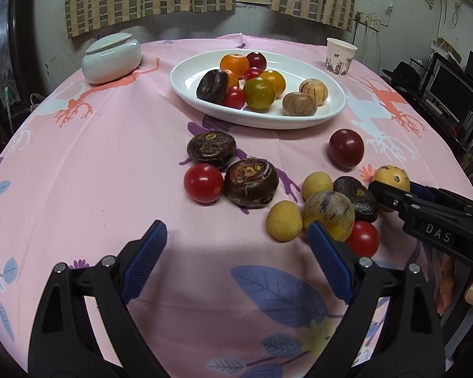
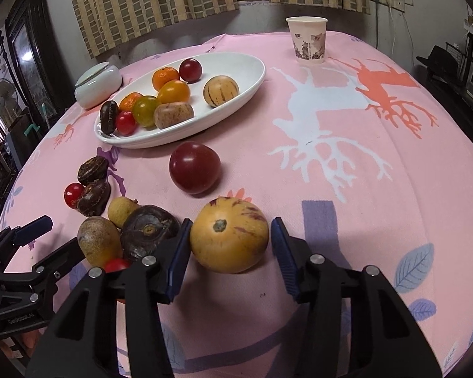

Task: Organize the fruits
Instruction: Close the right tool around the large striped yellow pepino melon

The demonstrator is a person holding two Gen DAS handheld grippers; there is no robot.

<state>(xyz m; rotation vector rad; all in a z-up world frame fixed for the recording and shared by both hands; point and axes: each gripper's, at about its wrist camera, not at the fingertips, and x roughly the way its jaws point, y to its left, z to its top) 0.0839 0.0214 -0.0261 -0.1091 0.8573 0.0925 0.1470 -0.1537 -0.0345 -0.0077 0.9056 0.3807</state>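
My right gripper (image 2: 230, 252) straddles a yellow-orange striped melon (image 2: 229, 234) that rests on the pink cloth. Its left pad touches the fruit and a thin gap shows at the right pad. The same melon (image 1: 391, 178) shows behind that gripper's finger in the left wrist view. My left gripper (image 1: 236, 252) hangs open over bare cloth, with its right fingertip just before a cluster of loose fruit (image 1: 328, 214). A white oval plate (image 1: 186, 63) (image 2: 249, 72) farther back holds several fruits: oranges, tomatoes, striped melons and a dark water chestnut.
Loose on the cloth lie a dark red plum (image 2: 195, 167), two water chestnuts (image 1: 211, 149) and a cherry tomato (image 1: 203, 182). A lidded white jar (image 1: 112, 60) stands at the back left, a paper cup (image 2: 307, 39) at the back right. A hand shows at the right edge.
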